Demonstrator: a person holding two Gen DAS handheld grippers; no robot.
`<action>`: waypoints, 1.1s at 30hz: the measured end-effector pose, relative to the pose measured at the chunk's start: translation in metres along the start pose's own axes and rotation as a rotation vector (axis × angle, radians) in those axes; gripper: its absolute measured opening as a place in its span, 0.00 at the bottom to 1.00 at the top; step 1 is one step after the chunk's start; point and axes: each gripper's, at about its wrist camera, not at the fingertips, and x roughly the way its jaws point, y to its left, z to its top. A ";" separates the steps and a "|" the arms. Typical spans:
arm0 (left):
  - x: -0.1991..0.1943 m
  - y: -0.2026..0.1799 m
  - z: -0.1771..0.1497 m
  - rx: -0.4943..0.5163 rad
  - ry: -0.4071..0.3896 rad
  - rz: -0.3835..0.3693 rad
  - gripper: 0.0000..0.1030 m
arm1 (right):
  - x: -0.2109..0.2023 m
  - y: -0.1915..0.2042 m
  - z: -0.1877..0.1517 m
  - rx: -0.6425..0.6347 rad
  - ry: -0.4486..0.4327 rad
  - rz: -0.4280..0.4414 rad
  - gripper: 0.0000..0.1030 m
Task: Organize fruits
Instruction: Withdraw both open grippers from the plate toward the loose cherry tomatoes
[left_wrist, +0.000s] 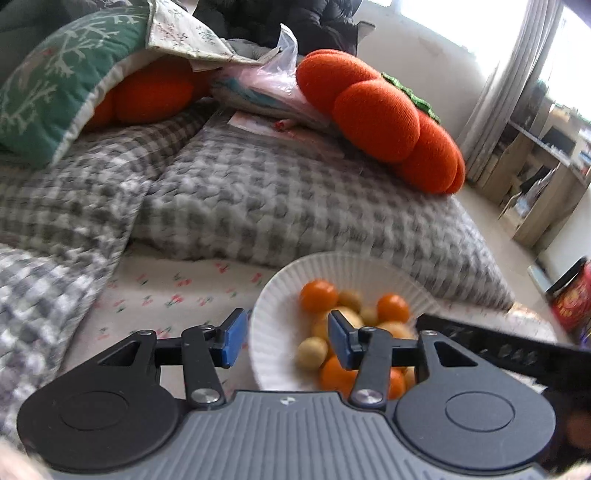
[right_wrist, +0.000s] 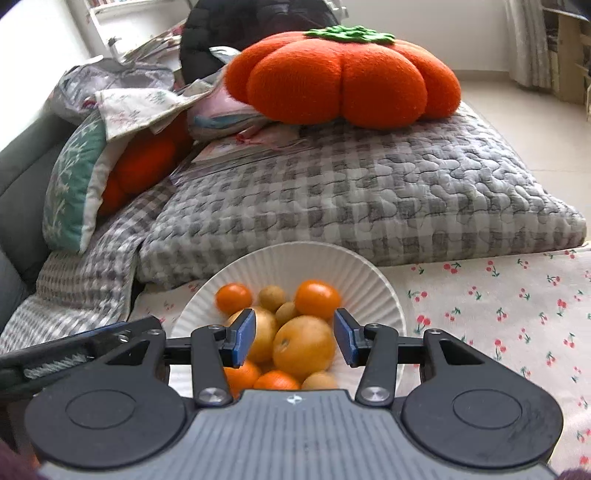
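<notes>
Right wrist view: white ribbed bowl (right_wrist: 295, 264) of orange and tan fruits (right_wrist: 303, 343), both tools parted, empty.

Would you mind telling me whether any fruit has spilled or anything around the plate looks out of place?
Nothing stands out. All the fruit visible sits inside the white paper plate: small oranges, tan round fruits and a large yellow one. None lies on the cherry-print cloth.
</notes>
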 end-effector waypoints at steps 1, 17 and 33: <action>-0.004 0.001 -0.003 0.001 0.006 0.004 0.46 | -0.006 0.004 -0.002 -0.012 -0.002 0.001 0.43; -0.083 -0.013 -0.054 0.076 -0.014 0.007 0.51 | -0.092 0.020 -0.059 -0.041 -0.005 0.042 0.45; -0.095 -0.016 -0.091 0.076 0.095 -0.073 0.52 | -0.114 0.027 -0.084 -0.135 0.027 0.069 0.46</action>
